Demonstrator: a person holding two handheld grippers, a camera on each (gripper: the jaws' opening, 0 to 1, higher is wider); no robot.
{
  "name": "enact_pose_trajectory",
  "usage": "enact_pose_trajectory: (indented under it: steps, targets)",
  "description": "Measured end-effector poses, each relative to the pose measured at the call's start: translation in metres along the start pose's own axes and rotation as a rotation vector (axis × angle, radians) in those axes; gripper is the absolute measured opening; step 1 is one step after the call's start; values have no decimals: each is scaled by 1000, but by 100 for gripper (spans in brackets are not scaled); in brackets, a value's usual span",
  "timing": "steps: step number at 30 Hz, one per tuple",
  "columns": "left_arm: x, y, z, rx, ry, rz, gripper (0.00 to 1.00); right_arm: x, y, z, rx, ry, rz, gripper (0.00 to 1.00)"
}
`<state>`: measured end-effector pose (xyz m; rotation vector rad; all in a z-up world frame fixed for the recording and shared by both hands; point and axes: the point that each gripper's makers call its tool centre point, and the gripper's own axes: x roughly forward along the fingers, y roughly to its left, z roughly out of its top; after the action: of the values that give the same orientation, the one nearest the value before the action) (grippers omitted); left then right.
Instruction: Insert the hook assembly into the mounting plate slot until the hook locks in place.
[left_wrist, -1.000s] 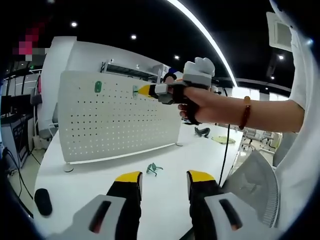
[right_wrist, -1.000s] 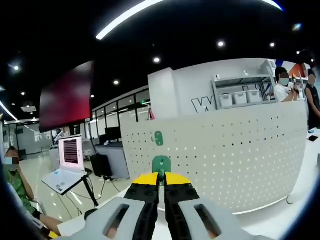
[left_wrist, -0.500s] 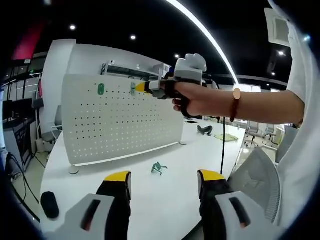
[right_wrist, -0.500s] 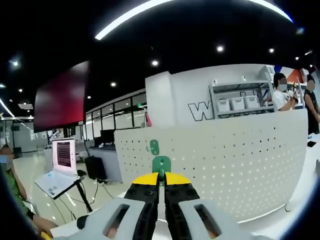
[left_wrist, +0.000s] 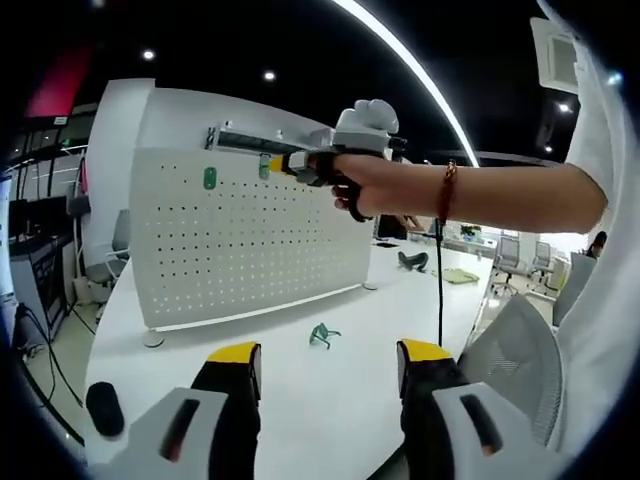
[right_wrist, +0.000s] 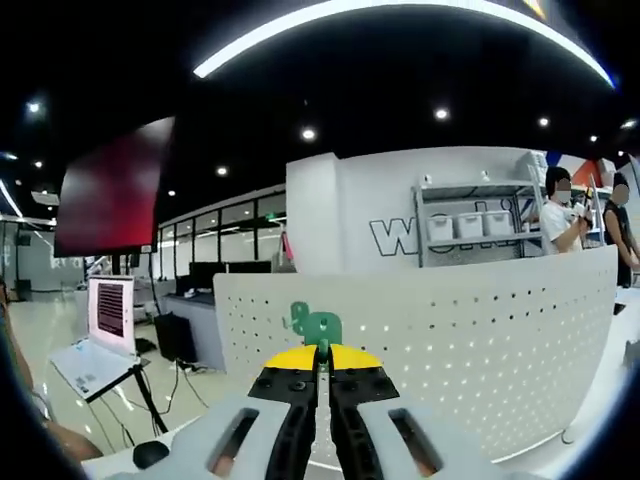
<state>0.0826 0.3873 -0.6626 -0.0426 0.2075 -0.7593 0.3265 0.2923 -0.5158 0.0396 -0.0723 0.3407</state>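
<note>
A white perforated mounting plate (left_wrist: 250, 240) stands upright on the white table (left_wrist: 330, 400). One green hook (left_wrist: 209, 179) hangs near its top left. My right gripper (left_wrist: 272, 166), held by a hand, is up at the plate's top edge, shut on a second green hook (right_wrist: 323, 326). In the right gripper view that held hook sits just above my right gripper (right_wrist: 322, 355), close against the plate (right_wrist: 480, 330), with the hanging hook (right_wrist: 297, 318) touching its left side in the picture. My left gripper (left_wrist: 328, 352) hovers low over the table, open, holding nothing. A third green hook (left_wrist: 322, 335) lies loose on the table.
A black oblong object (left_wrist: 104, 408) lies at the table's left edge. A dark item (left_wrist: 405, 262) rests on the far right of the table. A mesh chair back (left_wrist: 510, 350) is close on the right. A laptop on a stand (right_wrist: 100, 325) is beyond the plate, and people (right_wrist: 560, 205) stand by shelves.
The right gripper has risen and moved left along the plate with its hook, now level with the hanging hook near the top edge. The left gripper has barely moved.
</note>
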Motion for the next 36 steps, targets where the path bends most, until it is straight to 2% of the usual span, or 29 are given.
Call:
enact_pose_trajectory:
  steps: [18,26,36]
  targets:
    - [-6,8,-3,5,9,3,59,28,-9,7,-9,-26,-60,1]
    - [-11,23,-5,-16,3,26,59,40,-9,10,-18,-34,-70,1]
    - [-12,28,-8,-18,12,34,60,56,-6,8,-49,-29,-89,1]
